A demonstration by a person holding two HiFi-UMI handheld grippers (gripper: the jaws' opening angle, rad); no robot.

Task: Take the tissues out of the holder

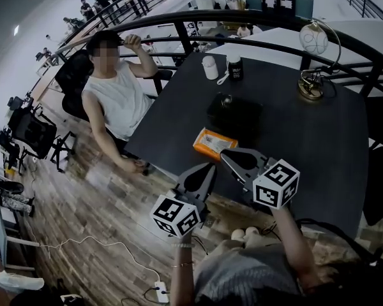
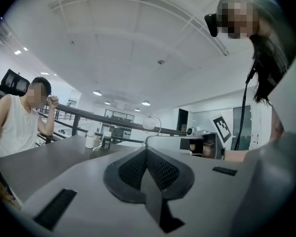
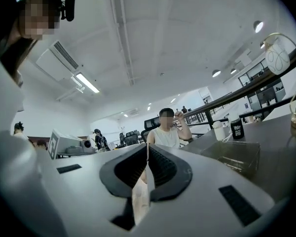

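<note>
The left tongs (image 2: 147, 149) were closed with nothing between them. Just beside them, the right tongs (image 3: 148, 146) were pinched together on a thin pale tissue (image 3: 140, 196), both pointing forward.

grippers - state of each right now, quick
left gripper: jaws closed, nothing between them
right gripper: jaws closed on a thin pale sheet, probably a tissue

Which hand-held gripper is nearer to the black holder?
Right. The right hand-held gripper is in front of the black holder, by the orange pack; the left hand-held gripper is farther back, leftward.
</note>
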